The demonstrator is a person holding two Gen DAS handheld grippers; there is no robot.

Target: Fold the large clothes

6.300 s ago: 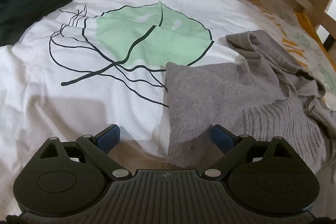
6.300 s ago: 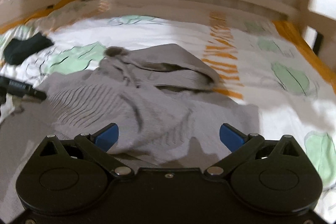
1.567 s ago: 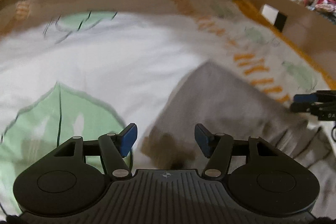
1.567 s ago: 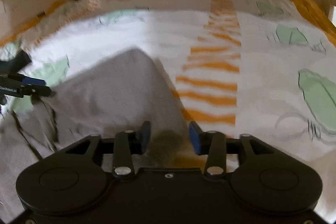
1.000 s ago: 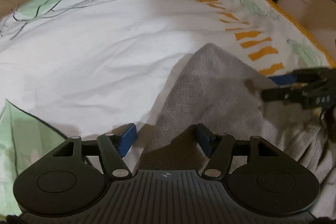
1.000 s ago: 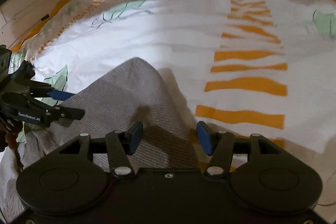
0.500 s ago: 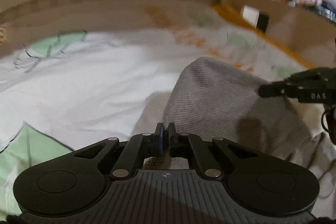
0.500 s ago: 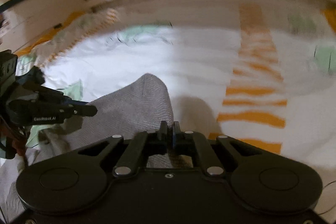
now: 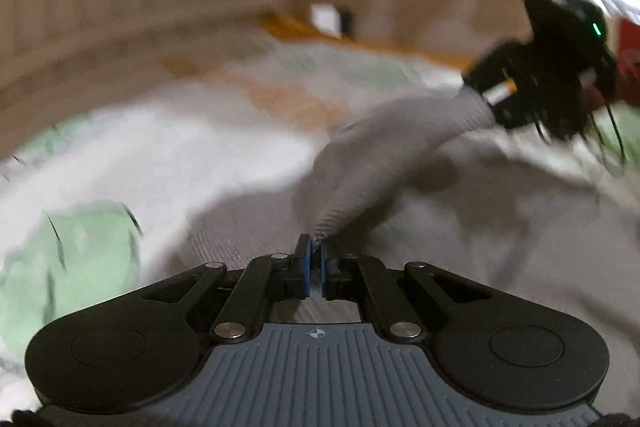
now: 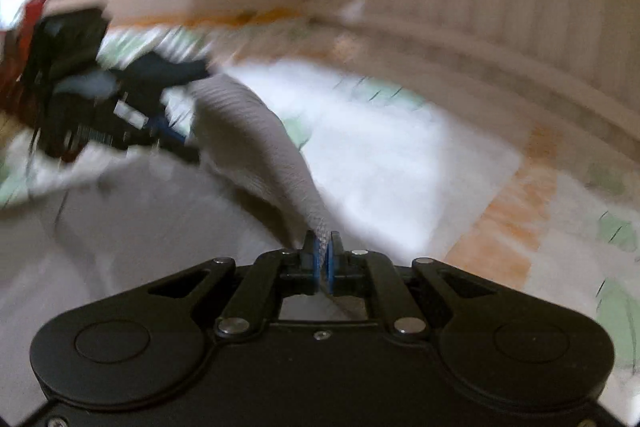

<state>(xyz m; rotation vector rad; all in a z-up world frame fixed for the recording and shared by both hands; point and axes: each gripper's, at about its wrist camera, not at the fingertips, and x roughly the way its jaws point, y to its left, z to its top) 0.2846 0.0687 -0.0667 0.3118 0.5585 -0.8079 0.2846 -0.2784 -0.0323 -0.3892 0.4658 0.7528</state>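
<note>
While both frames are motion-blurred, left tool [image 9: 315, 251] is clamped tight on grey sweater [image 9: 384, 155] edge, right tool [image 10: 323, 247] likewise pinching its other corner. Sweater stretches between the 2, lifted above bed [image 9: 208, 155]; right tool at 2 o'clock in left view.

left gripper [image 9: 314, 254] clamped, right gripper [image 10: 325, 247] clamped — level

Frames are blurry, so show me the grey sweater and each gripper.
grey sweater [image 9: 372, 163], left wrist view, raised knit fold.
left gripper [image 9: 315, 254], left wrist view, between fingertips.
right gripper [image 10: 325, 247], right wrist view, between fingertips.
</note>
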